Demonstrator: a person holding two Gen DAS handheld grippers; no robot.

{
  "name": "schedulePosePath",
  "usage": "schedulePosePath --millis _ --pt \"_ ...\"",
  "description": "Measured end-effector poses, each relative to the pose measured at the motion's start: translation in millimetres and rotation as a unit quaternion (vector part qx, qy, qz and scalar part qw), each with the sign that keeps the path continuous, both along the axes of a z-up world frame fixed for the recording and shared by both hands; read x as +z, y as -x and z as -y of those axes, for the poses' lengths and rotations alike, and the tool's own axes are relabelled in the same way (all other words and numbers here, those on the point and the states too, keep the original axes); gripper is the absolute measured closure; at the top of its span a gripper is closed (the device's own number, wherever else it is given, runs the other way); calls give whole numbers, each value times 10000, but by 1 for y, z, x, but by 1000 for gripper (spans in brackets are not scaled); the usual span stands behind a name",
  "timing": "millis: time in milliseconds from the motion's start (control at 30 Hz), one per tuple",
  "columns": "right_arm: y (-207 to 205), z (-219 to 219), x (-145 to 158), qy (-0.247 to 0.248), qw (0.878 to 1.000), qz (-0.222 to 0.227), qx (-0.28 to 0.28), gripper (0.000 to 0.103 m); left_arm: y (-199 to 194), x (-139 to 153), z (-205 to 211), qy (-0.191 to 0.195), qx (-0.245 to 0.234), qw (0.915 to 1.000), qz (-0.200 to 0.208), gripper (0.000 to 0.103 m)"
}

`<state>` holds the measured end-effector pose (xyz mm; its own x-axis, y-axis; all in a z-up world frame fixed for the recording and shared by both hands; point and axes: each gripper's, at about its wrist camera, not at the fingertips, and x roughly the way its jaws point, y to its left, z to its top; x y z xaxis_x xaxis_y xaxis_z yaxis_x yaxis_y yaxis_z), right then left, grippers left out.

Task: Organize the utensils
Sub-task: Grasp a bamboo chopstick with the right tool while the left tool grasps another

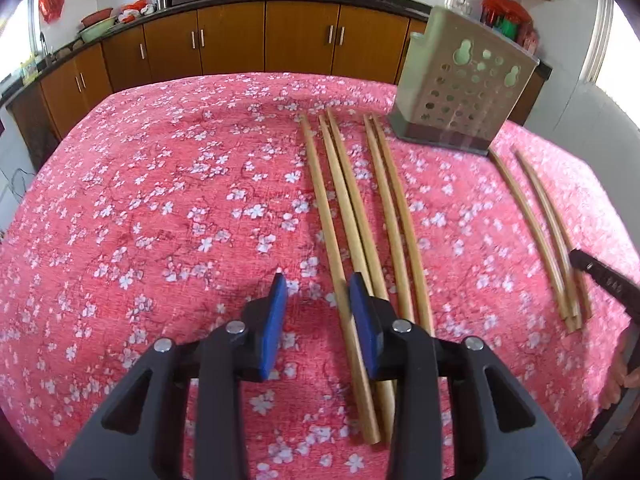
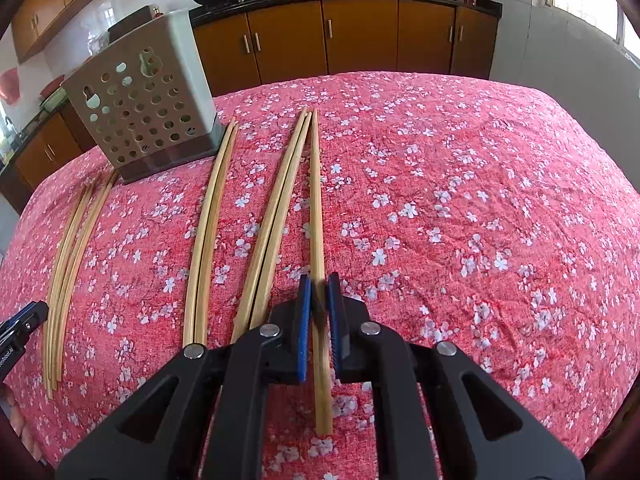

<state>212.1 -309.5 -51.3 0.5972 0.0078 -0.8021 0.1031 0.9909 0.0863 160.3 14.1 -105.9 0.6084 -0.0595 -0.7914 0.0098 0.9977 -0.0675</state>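
On the table: a red floral cloth lay across the whole top, chopsticks laid lengthwise on it, all pointing towards the holder.
Holder: a pale perforated chopstick holder stood upright at the far edge on a dark base, nothing seen inside it.
Left group: five chopsticks lay near side by side before my left tongs; in the left view two more lay off to the right, beyond the holder's near corner.
Left tongs: my left gripper stood narrow but not closed; the leftmost chopstick ran between the blue pads, close by the right-hand pad, with a clear gap at the other. I counted it as not yet gripped.
Right tongs: my right gripper was closed on a single chopstick, the rightmost of a group of three, both pads pressed to its thick end. It lay flat on the cloth.
Step in hand, as I judged it: seizing one stick with each hand, ahead of carrying both to the holder.
Care required: centre the left pads on that one stick alone before squeezing, since its neighbour lay close beside; grip near the thick end and lift level, so the tip could be dropped upright into the holder's open top.
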Motion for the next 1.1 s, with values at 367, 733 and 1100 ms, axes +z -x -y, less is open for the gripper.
schedulePosePath --millis 367,733,1100 --pt "-8 3 -1 186 9998 64 66 94 -28 6 -16 -359 157 9992 -20 94" --pt "-33 38 -4 253 9994 186 -172 94 -55 7 -46 -333 238 9991 96 92" --pt "-4 34 -3 283 9993 228 -121 94 -27 8 -41 -429 208 9988 85 93"
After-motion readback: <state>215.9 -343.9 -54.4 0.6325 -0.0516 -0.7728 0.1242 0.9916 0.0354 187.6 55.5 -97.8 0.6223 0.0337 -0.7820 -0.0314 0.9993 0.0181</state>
